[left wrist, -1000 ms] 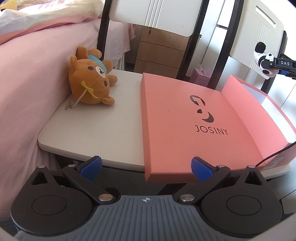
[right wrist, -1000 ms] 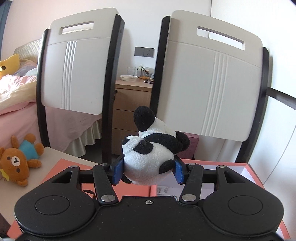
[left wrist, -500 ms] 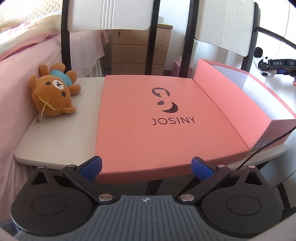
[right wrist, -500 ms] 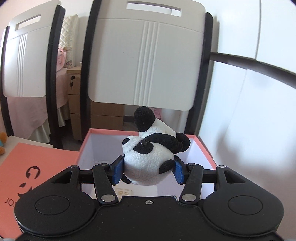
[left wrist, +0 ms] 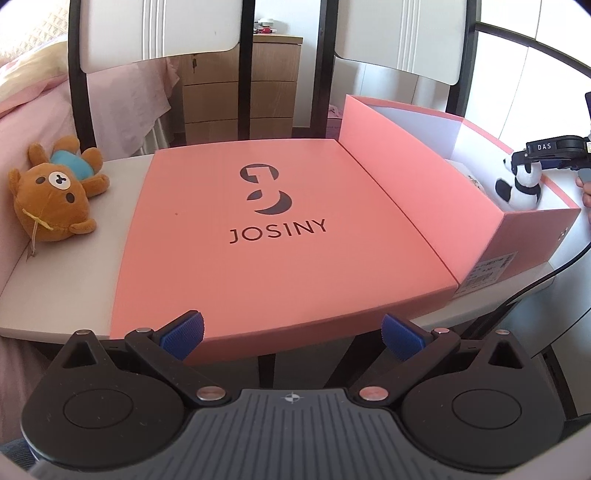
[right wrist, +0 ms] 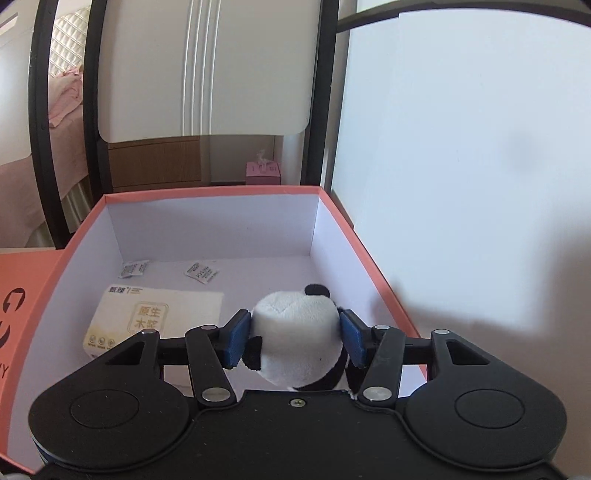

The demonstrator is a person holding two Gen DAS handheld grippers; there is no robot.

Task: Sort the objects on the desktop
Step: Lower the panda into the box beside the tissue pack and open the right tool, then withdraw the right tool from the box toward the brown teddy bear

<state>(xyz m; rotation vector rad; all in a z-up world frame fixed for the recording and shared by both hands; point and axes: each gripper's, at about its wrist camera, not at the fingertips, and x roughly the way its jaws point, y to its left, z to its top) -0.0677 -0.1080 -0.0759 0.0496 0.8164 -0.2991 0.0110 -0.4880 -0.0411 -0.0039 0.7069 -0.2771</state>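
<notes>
The right gripper (right wrist: pixel 294 338) clamps a plush panda (right wrist: pixel 297 332) over the open pink shoebox (right wrist: pixel 321 229). The left gripper (left wrist: pixel 291 332) hangs spread, empty, before the box's lid (left wrist: pixel 280 236).

At my twelve o'clock stand two white panelled chair backs on black frames (left wrist: pixel 159 33), with a light wooden chest of drawers (left wrist: pixel 240 85) behind them. At my ten o'clock lies a bed under pink bedding (left wrist: pixel 22 107). Daylight washes the plain white wall (right wrist: pixel 461 166) at two o'clock.

Bright daylight, sharp focus, fisheye-bent edges.
</notes>
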